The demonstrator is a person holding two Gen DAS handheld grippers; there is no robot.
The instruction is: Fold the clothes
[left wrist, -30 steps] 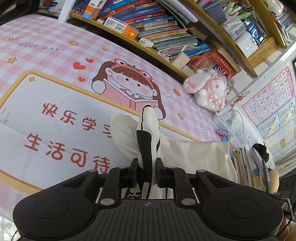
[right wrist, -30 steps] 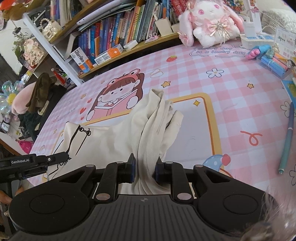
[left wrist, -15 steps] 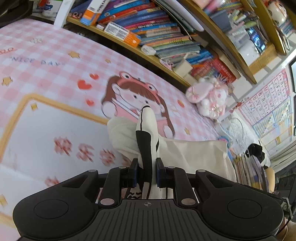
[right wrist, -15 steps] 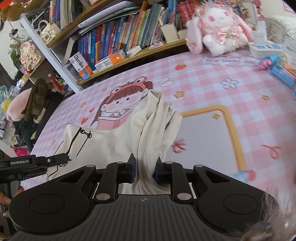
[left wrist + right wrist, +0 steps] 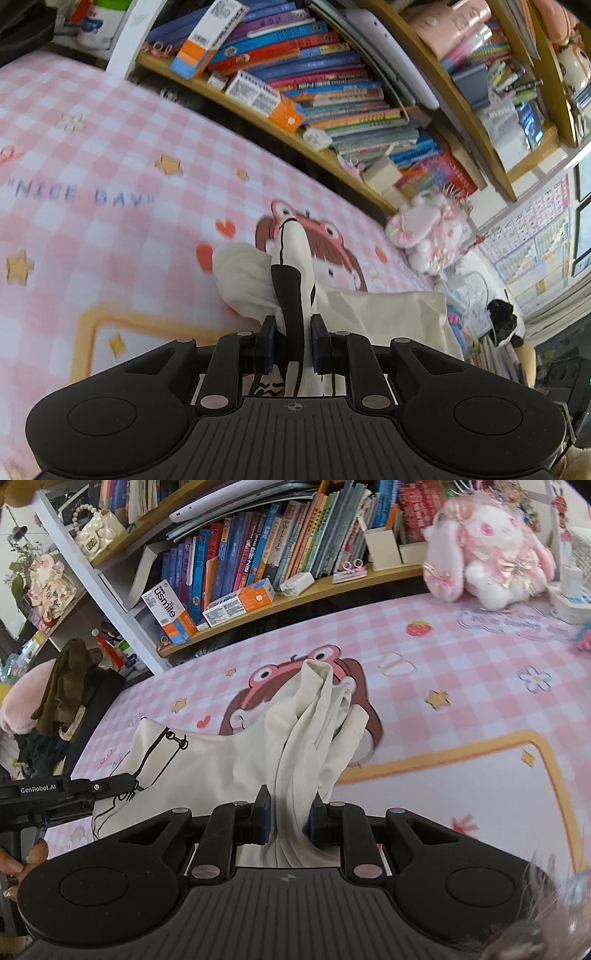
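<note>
Right wrist view: right gripper [image 5: 288, 821] clamped on cream garment [image 5: 221, 753] bunch, frame centre; left gripper [image 5: 291, 341] pinches black-printed edge, both lifting cloth for fold over pink mat [image 5: 461, 664].

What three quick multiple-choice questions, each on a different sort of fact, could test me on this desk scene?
1. Where does the plush bunny sit?
A. by the bookshelf, at the mat's far edge
B. on the garment
C. on the floor

2. What colour is the garment?
A. cream
B. navy
C. red

3. What is the right tool doing?
A. hanging open
B. clamping bunched cloth
C. holding a pen

Answers: 1 A, it sits beside the book row; 2 A, pale cream with black line print; 3 B, fabric is pinched between both pads.
</note>
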